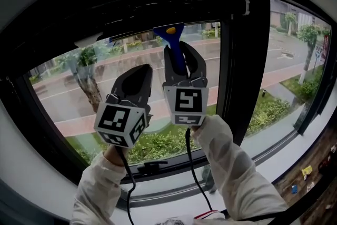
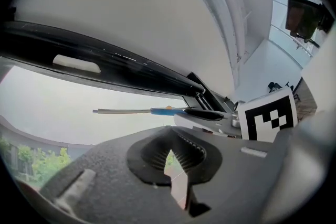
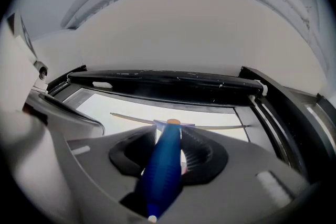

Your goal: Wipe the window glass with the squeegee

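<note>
Right tool (image 3: 169,150) clamps squeegee (image 1: 170,32) handle; blade lies crosswise at top of glass (image 1: 63,100), above tool. Left tool (image 2: 173,164) narrow, empty.

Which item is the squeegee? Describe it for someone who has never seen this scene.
Look at the large dark-framed window glass facing the street. Near its top edge, the right gripper holds the squeegee. It alone is blue, with a thin crossbar blade and an orange dot.

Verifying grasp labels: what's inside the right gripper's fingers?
The squeegee, by its blue handle, blade near the window's top frame. The right gripper's fingers cover the handle's sides; the contact itself can't be seen.
</note>
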`<state>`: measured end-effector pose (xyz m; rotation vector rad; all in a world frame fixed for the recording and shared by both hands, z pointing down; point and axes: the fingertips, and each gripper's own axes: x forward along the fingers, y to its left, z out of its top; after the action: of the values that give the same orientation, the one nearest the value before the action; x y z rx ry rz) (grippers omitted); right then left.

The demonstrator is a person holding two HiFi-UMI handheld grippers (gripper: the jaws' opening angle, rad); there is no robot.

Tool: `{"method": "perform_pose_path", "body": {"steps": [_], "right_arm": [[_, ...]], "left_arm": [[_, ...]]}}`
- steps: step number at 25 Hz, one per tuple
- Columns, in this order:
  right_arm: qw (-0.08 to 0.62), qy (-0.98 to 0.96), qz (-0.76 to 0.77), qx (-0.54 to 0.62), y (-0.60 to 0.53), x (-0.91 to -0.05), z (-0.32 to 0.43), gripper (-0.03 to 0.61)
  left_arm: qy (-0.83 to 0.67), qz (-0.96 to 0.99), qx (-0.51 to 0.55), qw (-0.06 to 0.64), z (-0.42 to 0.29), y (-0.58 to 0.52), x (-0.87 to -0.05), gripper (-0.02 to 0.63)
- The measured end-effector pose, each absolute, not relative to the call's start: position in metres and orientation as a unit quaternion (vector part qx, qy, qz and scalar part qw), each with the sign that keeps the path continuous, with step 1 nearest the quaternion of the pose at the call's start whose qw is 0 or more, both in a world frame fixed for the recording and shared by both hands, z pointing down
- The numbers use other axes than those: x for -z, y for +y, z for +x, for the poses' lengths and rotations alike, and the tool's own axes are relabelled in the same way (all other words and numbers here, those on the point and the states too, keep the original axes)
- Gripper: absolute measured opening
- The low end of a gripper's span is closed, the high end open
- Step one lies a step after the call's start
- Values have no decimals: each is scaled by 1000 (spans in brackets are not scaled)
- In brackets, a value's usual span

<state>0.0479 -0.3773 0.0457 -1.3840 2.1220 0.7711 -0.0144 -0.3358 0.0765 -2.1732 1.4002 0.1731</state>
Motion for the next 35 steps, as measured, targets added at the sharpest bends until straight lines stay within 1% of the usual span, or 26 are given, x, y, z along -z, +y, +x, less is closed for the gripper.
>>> {"method": "perform_pose_path", "body": {"steps": [10, 17, 22, 28, 35], "right_arm": [[233, 783, -511, -267, -375, -73, 47, 150], [232, 782, -518, -256, -373, -96, 49, 150], [230, 788, -522, -234, -368, -108, 48, 150], [217, 791, -526, -225, -367, -134, 49, 150], [199, 794, -534, -213, -367, -166, 48, 150]], "left_arm": [[515, -819, -70, 243, -10, -334, -102, -2], [512, -823, -60, 241, -5, -328, -130, -2], [518, -826, -69, 211, -11, -326, -142, -2], [527, -819, -61, 217, -16, -329, -164, -2], [531, -824, -54, 191, -18, -333, -191, -2]]}}
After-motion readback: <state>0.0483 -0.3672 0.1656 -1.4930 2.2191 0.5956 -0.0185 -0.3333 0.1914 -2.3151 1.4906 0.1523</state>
